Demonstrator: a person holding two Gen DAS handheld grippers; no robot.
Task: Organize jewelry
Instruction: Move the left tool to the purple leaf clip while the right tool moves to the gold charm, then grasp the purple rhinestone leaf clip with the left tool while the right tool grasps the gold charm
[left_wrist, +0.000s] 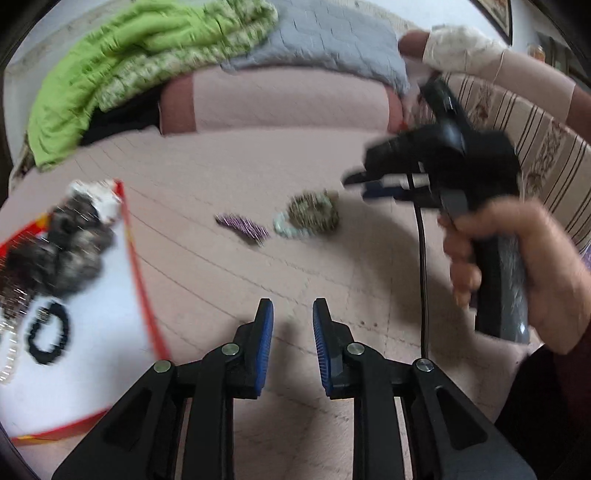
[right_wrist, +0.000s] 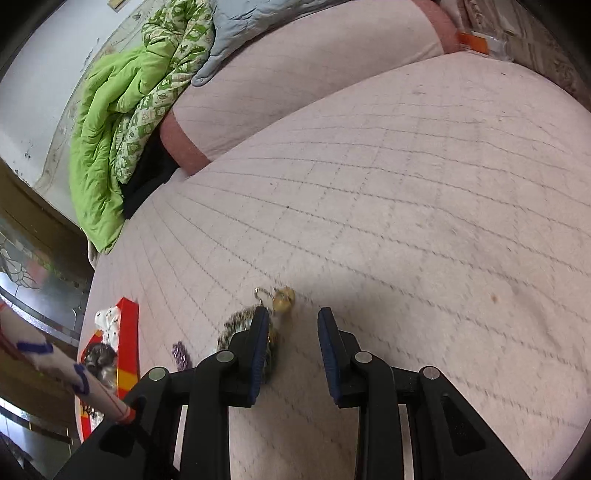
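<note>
Left gripper (left_wrist: 293, 314): we see its blue-padded fingers (left_wrist: 264, 343) set a narrow way apart with nothing between them; they hang over the pink quilted bed (left_wrist: 295, 266), pointing down at it
Right gripper (right_wrist: 293, 321): here too our fingers (right_wrist: 258, 350) stand narrowly apart and bare; only bed cover shows in the gap; in the left wrist view this gripper (left_wrist: 356, 182) sits at the right, gripped by a hand (left_wrist: 517, 266), its tips just right of the loose jewelry
Loose jewelry: a beaded coil (left_wrist: 314, 212) lies on the bed with a pale bead bracelet (left_wrist: 286, 225) touching its left edge; a purple piece (left_wrist: 242, 227) rests near them, further left; all blurred, so we cannot tell finer detail
From the right wrist: the coil (right_wrist: 236, 325) sits partly behind our left finger; a yellow bead with a hook (right_wrist: 282, 299) lies just beyond the fingertips
Box (left_wrist: 129, 236): red-rimmed with a white floor, at the left on the bed; it holds a black bead bracelet (left_wrist: 50, 334) and a dark tangle of pieces (left_wrist: 62, 254)
Bedding: a green quilt (left_wrist: 129, 62) and a grey blanket (left_wrist: 332, 40) are piled at the far end
</note>
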